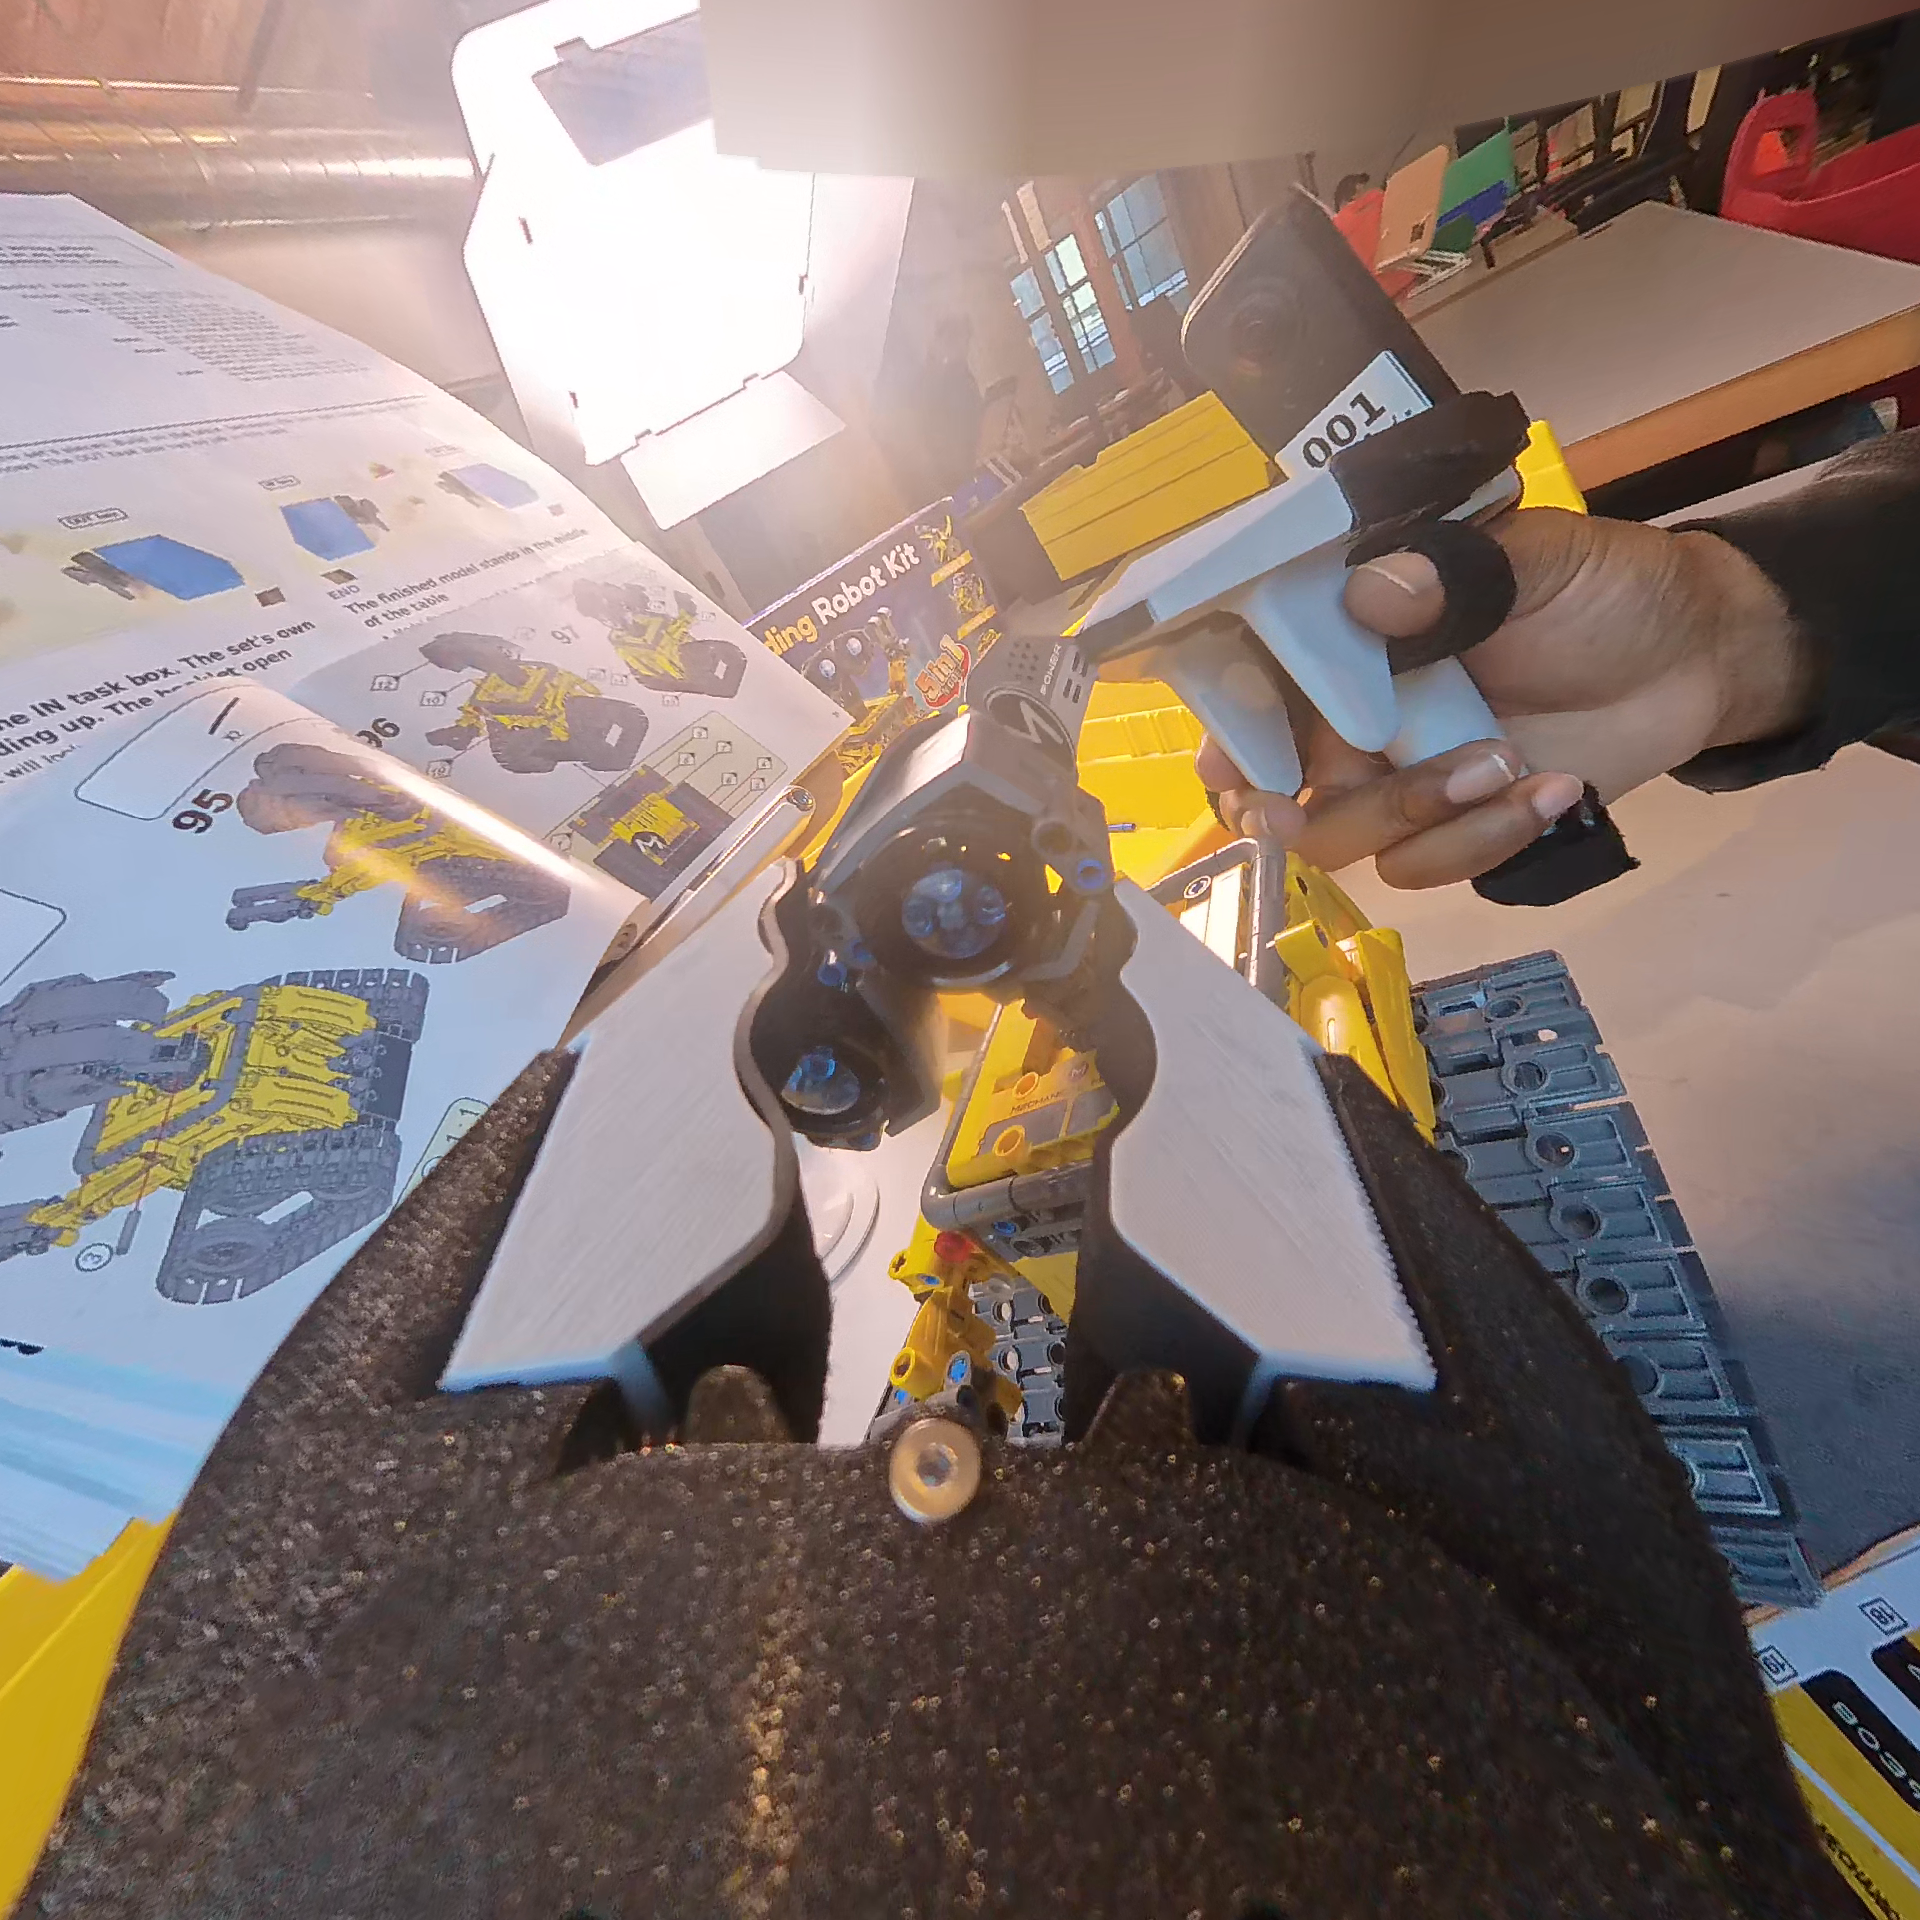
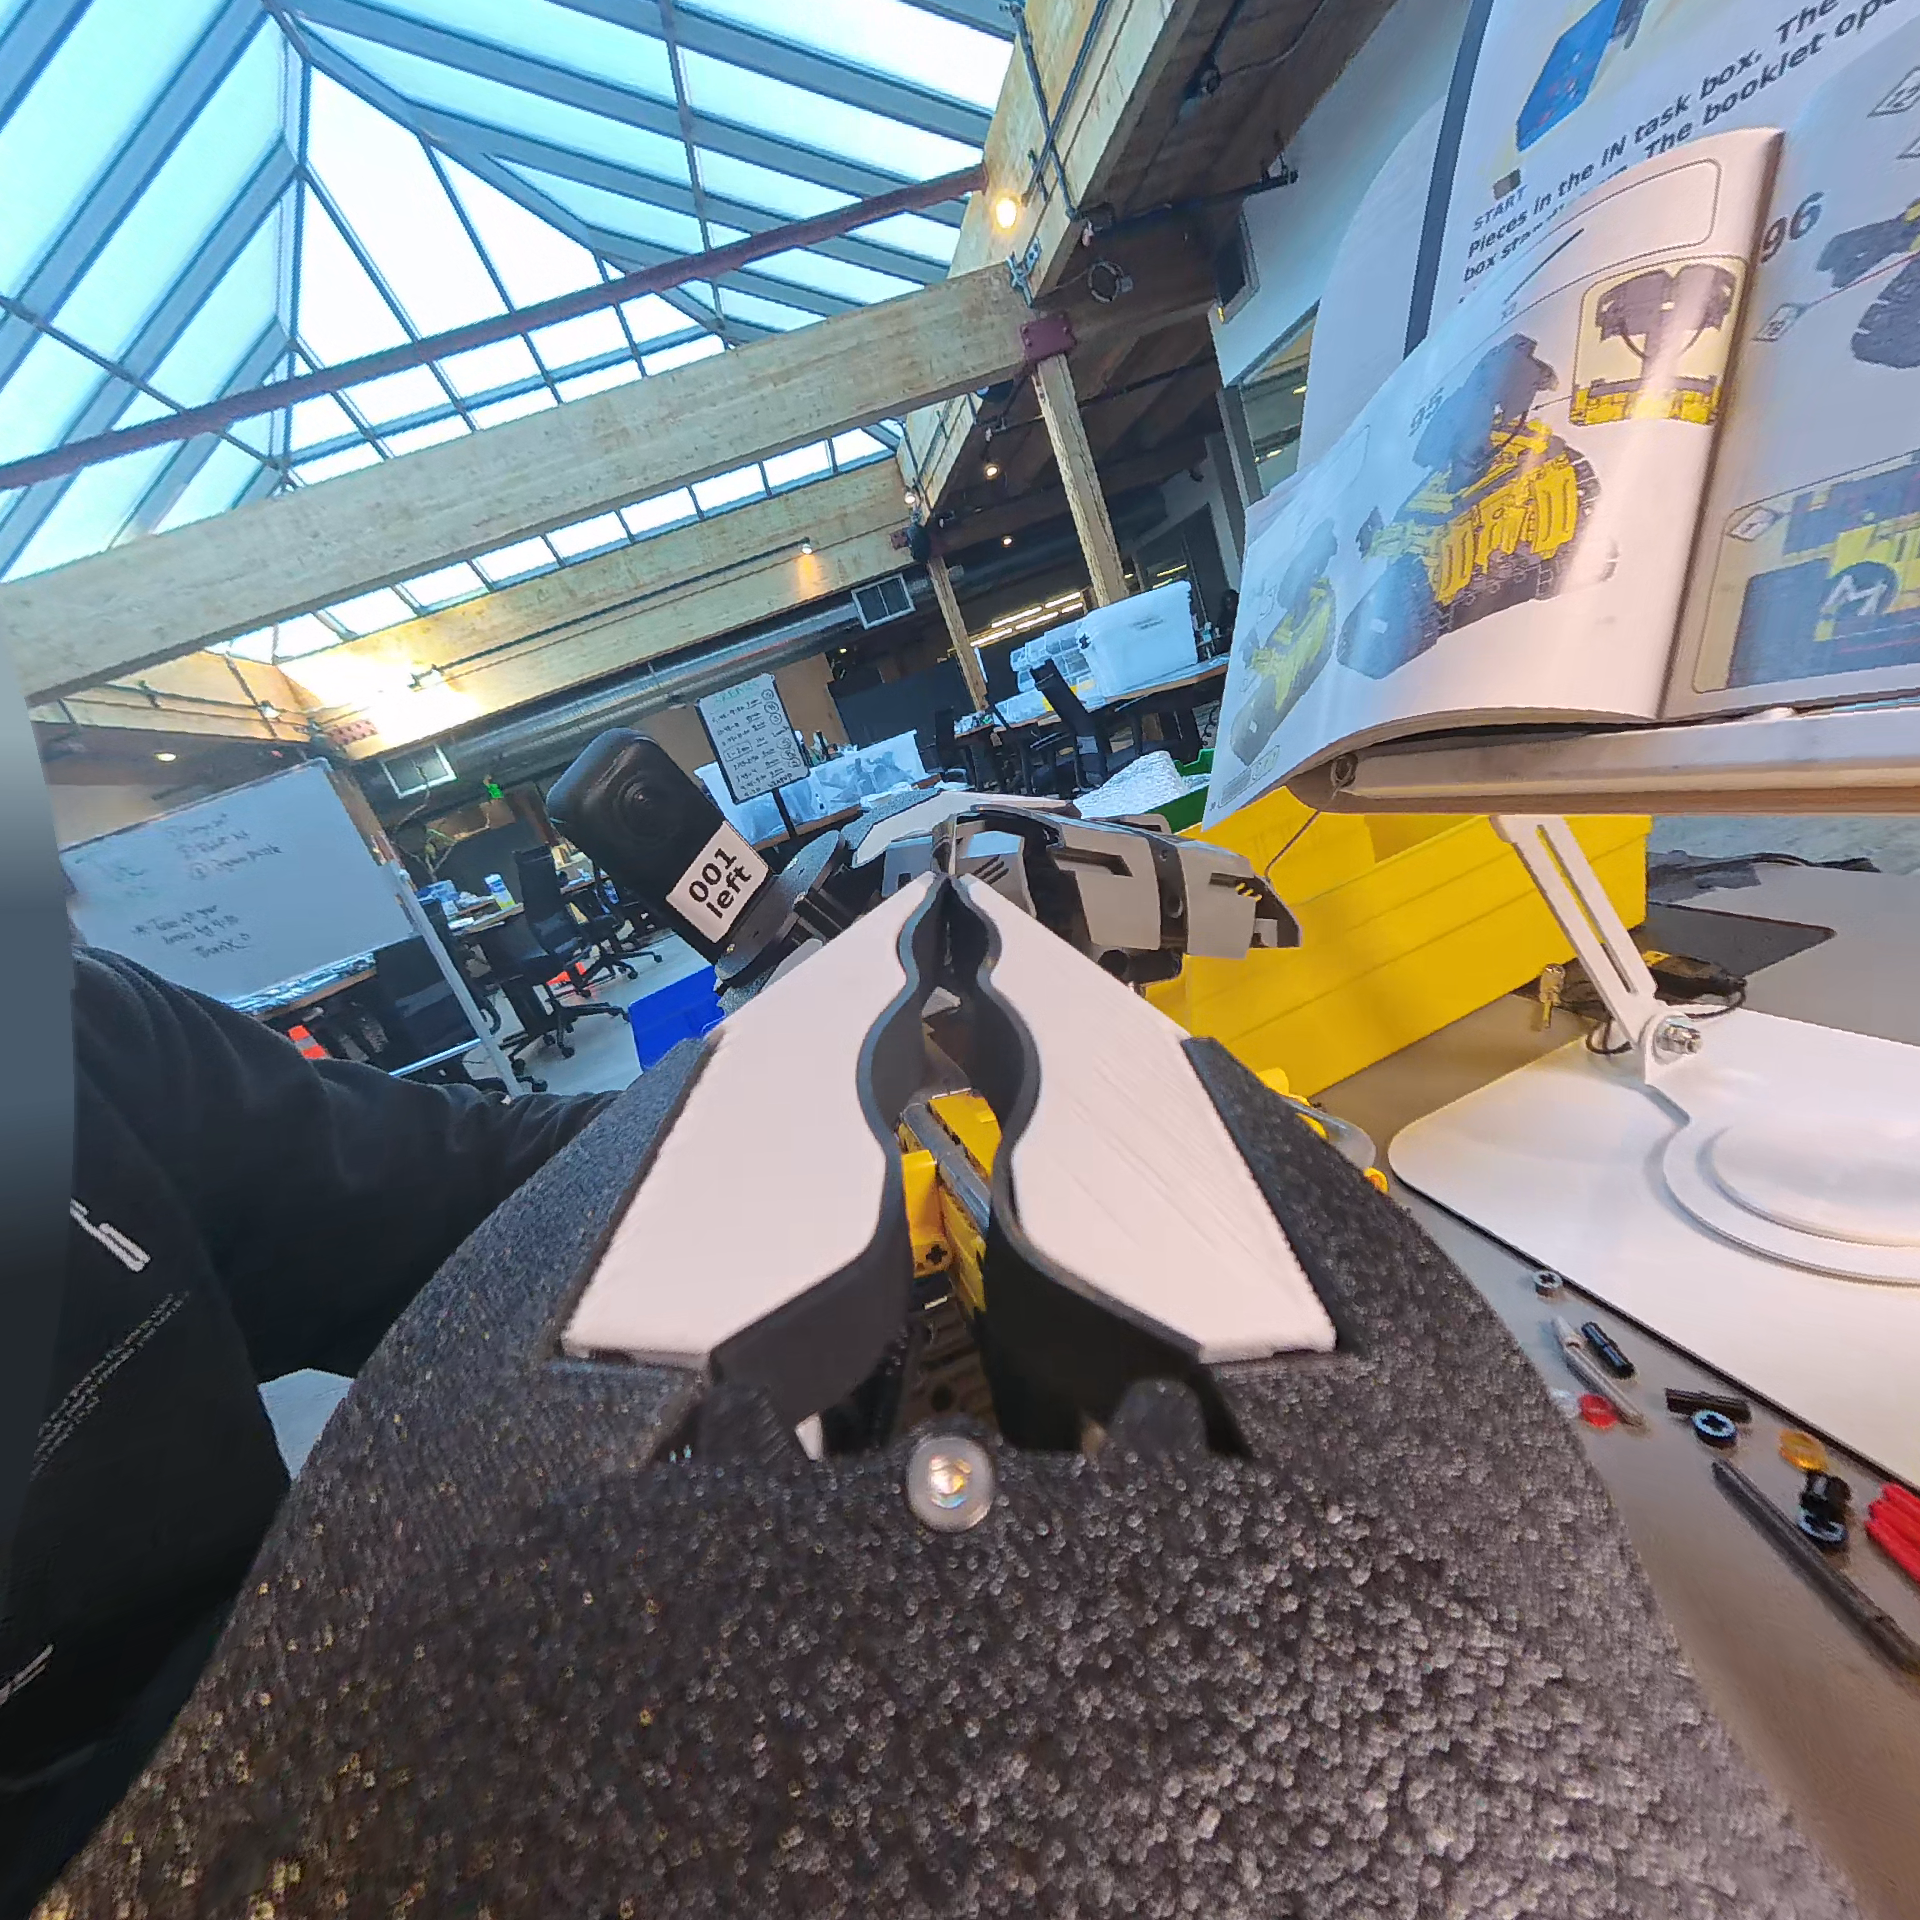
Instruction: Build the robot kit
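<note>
In the left wrist view my left gripper (image 1: 945, 914) is shut on a grey and black toy robot head (image 1: 935, 894) with two round lens eyes, held above a yellow tracked model (image 1: 1039, 1122) with grey treads (image 1: 1538, 1195). A hand (image 1: 1610, 665) holds my right gripper (image 1: 1247, 592) just beyond the head, pointing at its top. In the right wrist view my right gripper (image 2: 945, 883) has its fingertips pressed together with nothing visible between them. The yellow model (image 2: 935, 1174) shows through the gap below. The head (image 2: 1143, 894) sits just past the tips.
An open instruction booklet (image 1: 260, 935) rests on a white stand (image 2: 1558, 1195) at the right in the right wrist view (image 2: 1558, 468). Small loose parts (image 2: 1818, 1496) lie on the table. A yellow bin (image 2: 1403, 935) and a kit box (image 1: 883, 613) stand behind. A dark sleeve (image 2: 260, 1143) is at left. Some 5 cm of space lies between my two pairs of fingers.
</note>
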